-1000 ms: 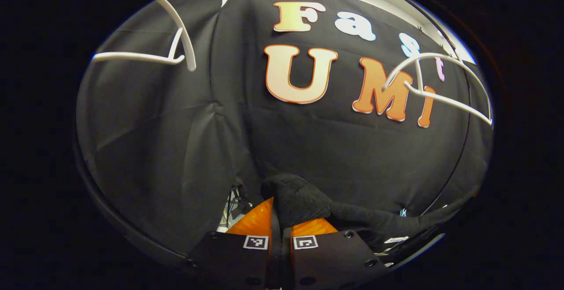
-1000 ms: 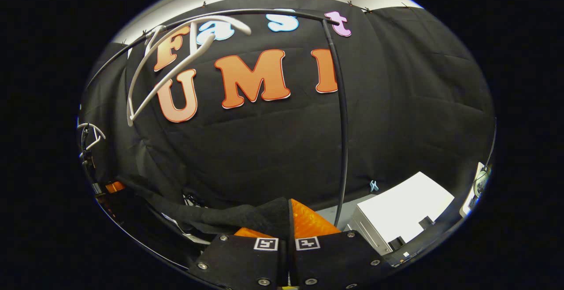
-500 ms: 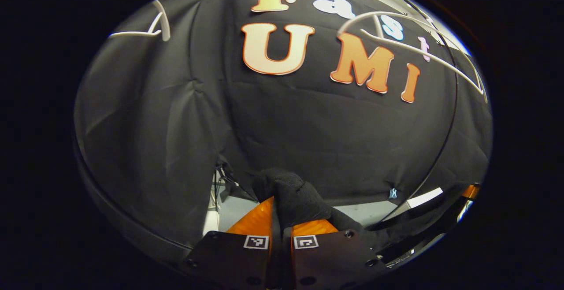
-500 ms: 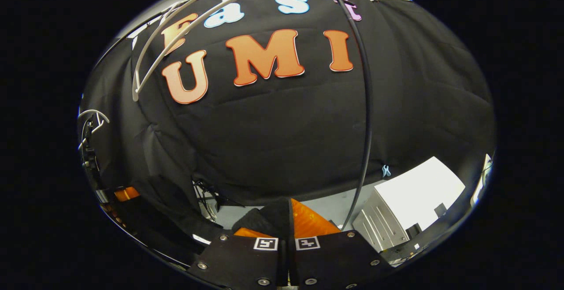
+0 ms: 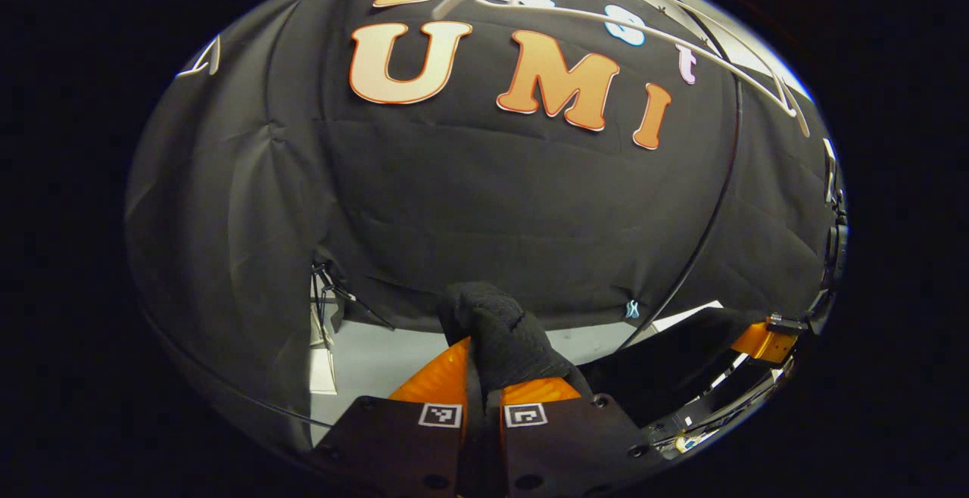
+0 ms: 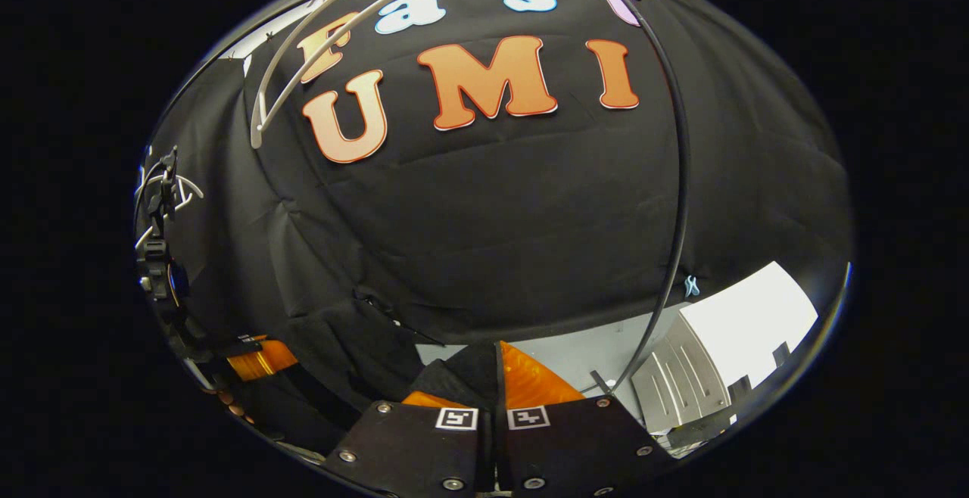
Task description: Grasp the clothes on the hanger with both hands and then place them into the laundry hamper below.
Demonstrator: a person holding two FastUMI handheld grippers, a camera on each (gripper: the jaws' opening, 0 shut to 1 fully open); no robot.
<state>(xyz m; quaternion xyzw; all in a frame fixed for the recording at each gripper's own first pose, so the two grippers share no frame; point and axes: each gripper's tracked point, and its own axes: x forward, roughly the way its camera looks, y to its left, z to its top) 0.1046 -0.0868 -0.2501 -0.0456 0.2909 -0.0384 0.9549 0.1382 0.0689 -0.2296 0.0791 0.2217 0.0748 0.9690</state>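
The black cloth wall (image 5: 484,203) of the booth is the largest thing in both views, hanging in creases down to a pale floor (image 5: 378,354) that shows as a strip beneath its lower edge. In front of the wall stands a dark metal clothes rail (image 6: 677,180), its upright post curving down the right side of the right gripper view and of the left gripper view alike. Near the rail's foot, at the lower right of the right gripper view, sits a white box-like unit (image 6: 727,347) with slotted sides. A white plastic hanger (image 6: 318,51) hangs bare high up by the rail's top bar, well above the grippers. The black garment (image 5: 503,331) is off that hanger and stretched low between the two grippers, above the floor; the hamper cannot be made out. The left hand-held gripper (image 5: 484,365) is closed on one bunched end of the garment, which bulges up from between its fingers and trails off to the right towards the other gripper at the far edge. The right hand-held gripper (image 6: 492,381) is likewise clamped on a fold of the same cloth, which runs off to the left. A small pale clip (image 5: 632,309) is fixed to the wall near its lower edge.
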